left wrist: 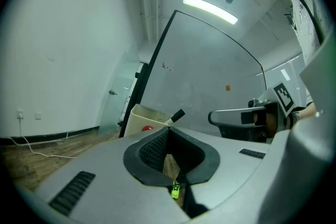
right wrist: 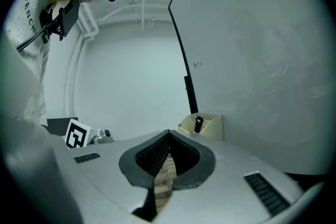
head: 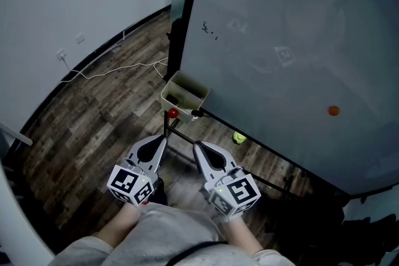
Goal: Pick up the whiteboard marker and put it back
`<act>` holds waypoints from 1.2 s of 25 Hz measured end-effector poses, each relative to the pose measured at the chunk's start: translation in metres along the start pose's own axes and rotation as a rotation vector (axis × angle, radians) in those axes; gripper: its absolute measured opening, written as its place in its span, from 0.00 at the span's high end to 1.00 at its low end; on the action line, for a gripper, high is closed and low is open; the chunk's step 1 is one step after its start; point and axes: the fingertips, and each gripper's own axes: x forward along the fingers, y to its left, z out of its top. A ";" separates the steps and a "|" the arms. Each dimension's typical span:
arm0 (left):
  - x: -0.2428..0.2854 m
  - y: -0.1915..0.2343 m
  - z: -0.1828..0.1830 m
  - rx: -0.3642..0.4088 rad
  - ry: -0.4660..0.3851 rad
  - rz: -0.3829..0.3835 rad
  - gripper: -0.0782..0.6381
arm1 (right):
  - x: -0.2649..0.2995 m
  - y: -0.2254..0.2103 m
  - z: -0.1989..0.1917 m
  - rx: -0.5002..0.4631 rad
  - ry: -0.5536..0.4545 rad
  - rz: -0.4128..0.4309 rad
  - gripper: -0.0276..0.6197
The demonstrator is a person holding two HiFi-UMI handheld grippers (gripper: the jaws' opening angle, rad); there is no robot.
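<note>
Holding the left gripper (head: 165, 136) and right gripper (head: 196, 145) with jaws closed on nothing, you are probably lining up to pick the black-capped whiteboard marker (right wrist: 199, 124) standing in the far cream plastic tray (right wrist: 211, 124), which is calling for opening the right jaws first.

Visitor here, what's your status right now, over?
Shut, empty: left gripper, right gripper. The whiteboard marker sits in the beige holder beside the whiteboard. Nothing in the way.
</note>
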 end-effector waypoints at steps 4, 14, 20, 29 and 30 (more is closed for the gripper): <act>-0.005 -0.007 0.003 0.007 -0.009 -0.001 0.87 | -0.005 0.005 0.001 -0.010 -0.007 0.008 0.93; -0.016 -0.024 0.008 0.024 -0.028 -0.011 0.87 | -0.021 0.017 0.002 -0.029 -0.008 0.014 0.93; -0.023 -0.029 0.007 0.029 -0.034 -0.009 0.87 | -0.027 0.022 -0.001 -0.030 -0.004 0.019 0.93; -0.035 -0.032 0.004 0.031 -0.027 0.006 0.87 | -0.029 0.032 -0.005 -0.028 0.000 0.042 0.93; -0.035 -0.032 0.003 0.031 -0.028 0.005 0.87 | -0.029 0.033 -0.005 -0.026 -0.001 0.045 0.93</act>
